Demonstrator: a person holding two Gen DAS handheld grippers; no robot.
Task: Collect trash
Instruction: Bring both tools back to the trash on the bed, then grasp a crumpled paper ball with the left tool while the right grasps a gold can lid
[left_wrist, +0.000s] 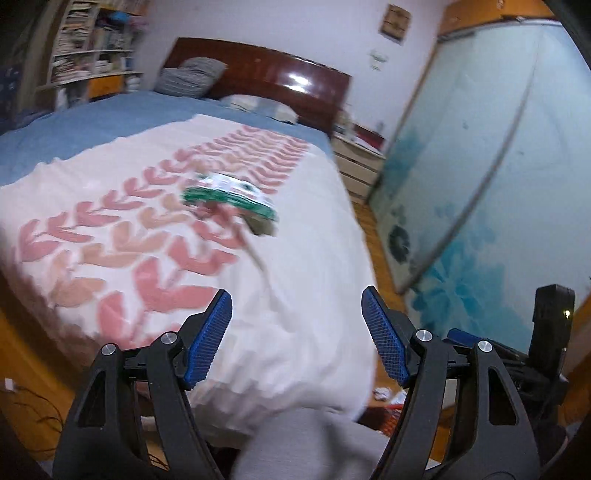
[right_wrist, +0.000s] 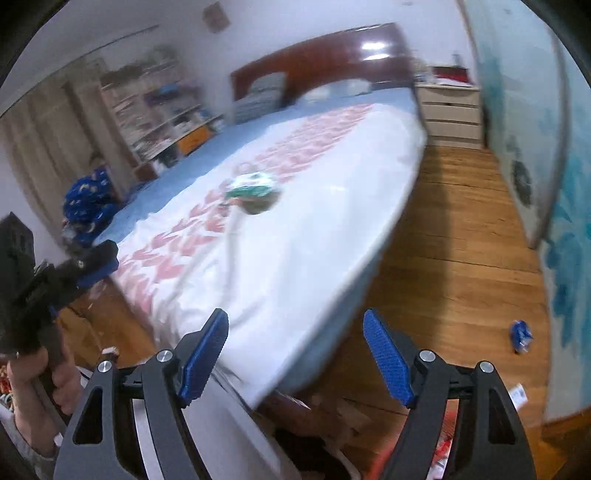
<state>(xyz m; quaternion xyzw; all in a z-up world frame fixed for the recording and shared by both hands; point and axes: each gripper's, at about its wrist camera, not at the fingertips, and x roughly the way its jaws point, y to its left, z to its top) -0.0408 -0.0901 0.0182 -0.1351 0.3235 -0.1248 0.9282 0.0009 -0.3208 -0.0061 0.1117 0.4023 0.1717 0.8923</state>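
Trash remains: green wrapper (left_wrist: 229, 197) mid-bed (left_wrist: 92, 125), blue scrap (right_wrist: 521, 335) on the floor beside it; your left gripper (left_wrist: 296, 334) and right gripper (right_wrist: 295, 354) gape empty.

Dark glossy wooden headboard (left_wrist: 280, 79), blue bedsheet (left_wrist: 85, 125) under white quilt with pink leaf print (left_wrist: 155, 236), cream drawer chest (right_wrist: 452, 112), cluttered bookshelf (left_wrist: 92, 40), wooden plank floor (right_wrist: 454, 236).
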